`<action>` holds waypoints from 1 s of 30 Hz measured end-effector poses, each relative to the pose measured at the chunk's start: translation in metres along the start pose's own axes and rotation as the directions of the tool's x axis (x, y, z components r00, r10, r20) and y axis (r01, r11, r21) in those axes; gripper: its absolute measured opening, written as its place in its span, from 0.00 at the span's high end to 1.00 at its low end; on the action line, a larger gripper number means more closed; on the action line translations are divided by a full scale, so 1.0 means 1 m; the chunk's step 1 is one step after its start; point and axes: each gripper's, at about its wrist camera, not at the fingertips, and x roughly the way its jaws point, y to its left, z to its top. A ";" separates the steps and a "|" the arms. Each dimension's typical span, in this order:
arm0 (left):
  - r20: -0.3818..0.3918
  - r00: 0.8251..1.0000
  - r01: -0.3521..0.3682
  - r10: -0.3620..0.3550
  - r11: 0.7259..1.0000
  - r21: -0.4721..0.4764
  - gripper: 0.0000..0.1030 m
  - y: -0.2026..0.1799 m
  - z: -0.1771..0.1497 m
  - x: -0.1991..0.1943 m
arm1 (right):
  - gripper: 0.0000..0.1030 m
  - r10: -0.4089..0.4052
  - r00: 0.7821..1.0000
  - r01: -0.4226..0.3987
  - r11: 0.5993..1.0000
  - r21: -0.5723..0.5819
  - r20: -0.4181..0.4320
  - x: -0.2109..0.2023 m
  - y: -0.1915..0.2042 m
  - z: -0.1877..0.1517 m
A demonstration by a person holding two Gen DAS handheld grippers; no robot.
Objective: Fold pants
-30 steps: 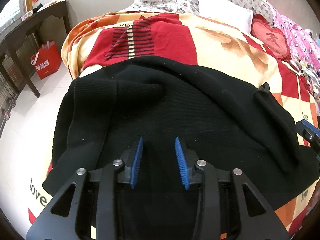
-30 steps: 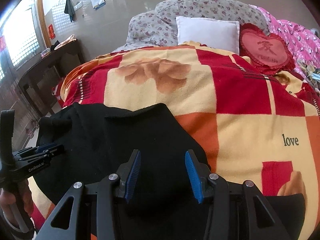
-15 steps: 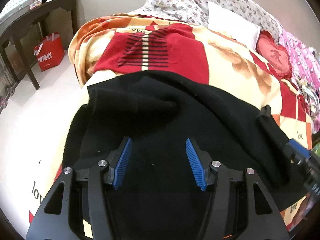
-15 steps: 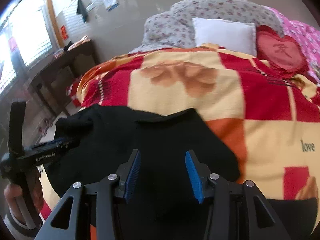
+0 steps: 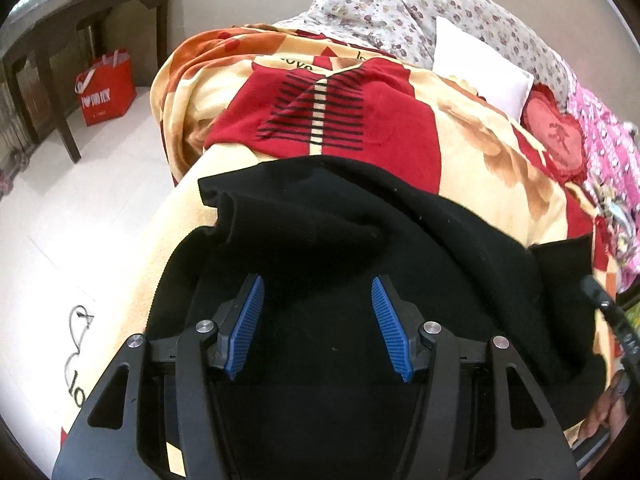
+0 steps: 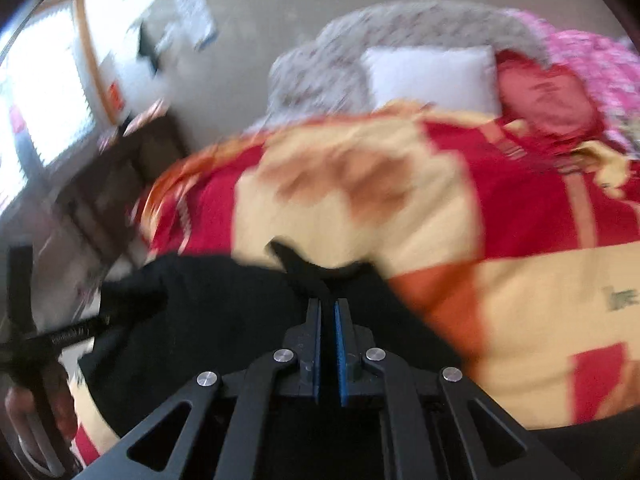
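Observation:
Black knit pants (image 5: pixel 360 240) lie bunched on the red and cream blanket near the bed's foot. My left gripper (image 5: pixel 318 292) is open, its blue pads wide apart just above the pants, holding nothing. In the right wrist view, which is blurred, my right gripper (image 6: pixel 328 308) is shut on a raised fold of the pants (image 6: pixel 308 272) at their right edge. The left gripper's black frame (image 6: pixel 60 336) shows at the left of that view.
The blanket (image 5: pixel 472 148) covers the bed. A white pillow (image 5: pixel 480 68), a red heart cushion (image 5: pixel 556 132) and floral bedding lie at the head. A dark wooden table (image 5: pixel 80 20) and a red bag (image 5: pixel 106 88) stand on the white floor to the left.
My right gripper closed on the pants' edge and is moving, blurring its view. My left gripper opened wider and lifted a little over the pants.

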 end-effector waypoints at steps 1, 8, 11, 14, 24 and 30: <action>-0.002 1.000 0.009 -0.009 1.000 -0.008 0.46 0.001 0.002 0.000 | 0.95 -0.020 1.000 0.019 1.000 0.023 0.013 -0.007 -0.011 0.003; 0.009 1.000 0.007 -0.007 1.000 -0.017 0.46 0.001 0.012 -0.003 | 0.95 -0.196 0.980 0.183 0.965 0.190 0.047 -0.029 -0.091 0.008; 0.004 1.000 -0.023 0.023 1.000 -0.013 0.46 0.004 0.011 0.001 | 0.95 -0.262 0.965 0.258 0.938 0.233 -0.017 -0.022 -0.120 0.001; -0.012 0.998 -0.061 0.060 0.998 -0.031 0.46 0.015 0.009 0.008 | 0.95 -0.241 0.961 0.268 0.935 0.234 -0.140 0.004 -0.134 -0.005; -0.013 0.992 -0.128 0.128 0.989 -0.074 0.45 0.051 0.015 0.009 | 0.53 -0.094 0.994 0.093 0.995 0.020 0.046 -0.015 -0.026 0.038; -0.028 0.994 -0.111 0.109 0.989 -0.094 0.45 0.062 0.021 0.016 | 0.53 0.188 0.972 -0.226 0.917 -0.329 -0.144 0.069 0.105 0.052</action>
